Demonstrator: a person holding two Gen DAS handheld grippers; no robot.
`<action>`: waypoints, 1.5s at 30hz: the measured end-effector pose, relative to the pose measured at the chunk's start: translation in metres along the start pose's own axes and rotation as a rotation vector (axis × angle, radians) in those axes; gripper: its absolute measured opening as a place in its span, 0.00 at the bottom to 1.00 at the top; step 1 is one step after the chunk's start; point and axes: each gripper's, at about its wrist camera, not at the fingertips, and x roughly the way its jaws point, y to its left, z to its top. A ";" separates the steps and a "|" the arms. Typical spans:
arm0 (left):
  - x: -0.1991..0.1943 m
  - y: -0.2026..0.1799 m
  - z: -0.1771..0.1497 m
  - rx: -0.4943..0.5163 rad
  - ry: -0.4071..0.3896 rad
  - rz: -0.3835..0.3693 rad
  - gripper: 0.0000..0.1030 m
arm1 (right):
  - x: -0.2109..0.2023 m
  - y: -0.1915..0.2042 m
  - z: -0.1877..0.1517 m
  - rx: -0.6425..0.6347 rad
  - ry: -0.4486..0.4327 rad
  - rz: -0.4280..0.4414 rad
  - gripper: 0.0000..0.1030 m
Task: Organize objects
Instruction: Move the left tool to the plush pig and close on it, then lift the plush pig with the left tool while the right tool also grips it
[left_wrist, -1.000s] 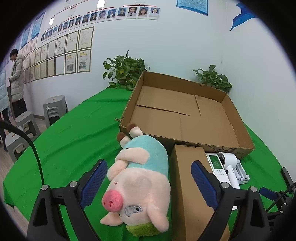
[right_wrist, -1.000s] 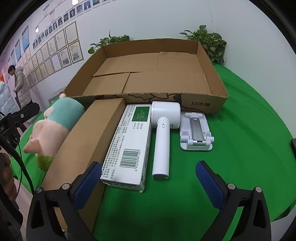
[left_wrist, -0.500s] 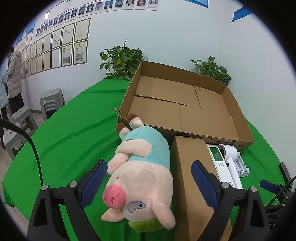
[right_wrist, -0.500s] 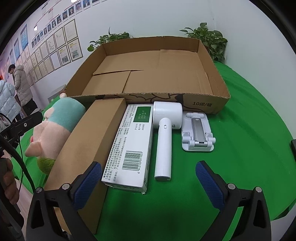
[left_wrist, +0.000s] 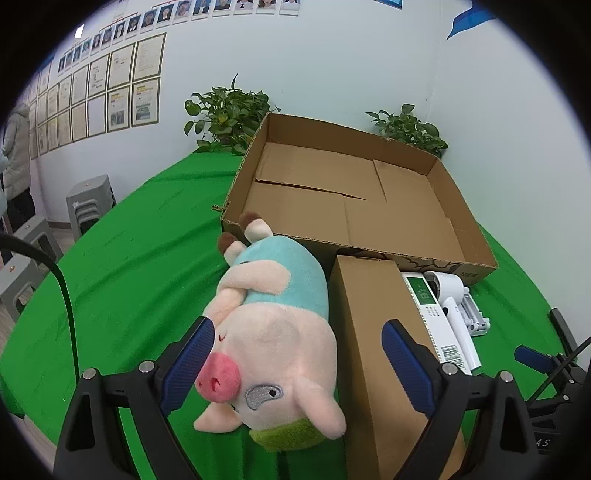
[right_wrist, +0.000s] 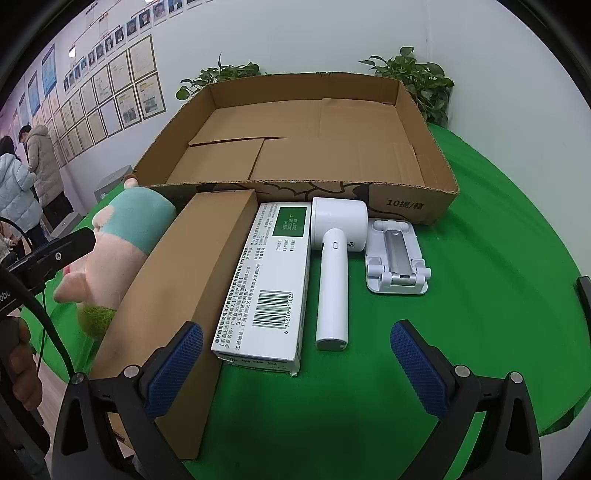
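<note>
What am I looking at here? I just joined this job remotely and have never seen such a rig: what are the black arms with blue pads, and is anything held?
There is no robot. A person holds a hand tool with two fingers in each hand, and each tool carries a wide-angle camera looking along those fingers.

The left view shows the left gripper, open, its fingers on either side of a plush pig but not pressing it. The right view shows the right gripper, open and empty.

On the green table, left to right: the pig, a brown box, a white box, a white handheld device and a white stand. Behind them sits an empty cardboard tray.
</note>
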 end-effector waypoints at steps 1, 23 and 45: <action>-0.001 0.001 -0.001 -0.001 -0.003 -0.004 0.90 | -0.001 0.001 0.000 -0.002 -0.001 -0.002 0.99; 0.035 0.025 -0.019 -0.021 0.148 -0.005 0.86 | -0.007 0.038 -0.001 -0.111 -0.007 -0.023 0.99; -0.040 0.099 -0.070 -0.179 0.062 -0.137 0.65 | 0.026 0.197 0.077 -0.384 0.171 0.528 0.99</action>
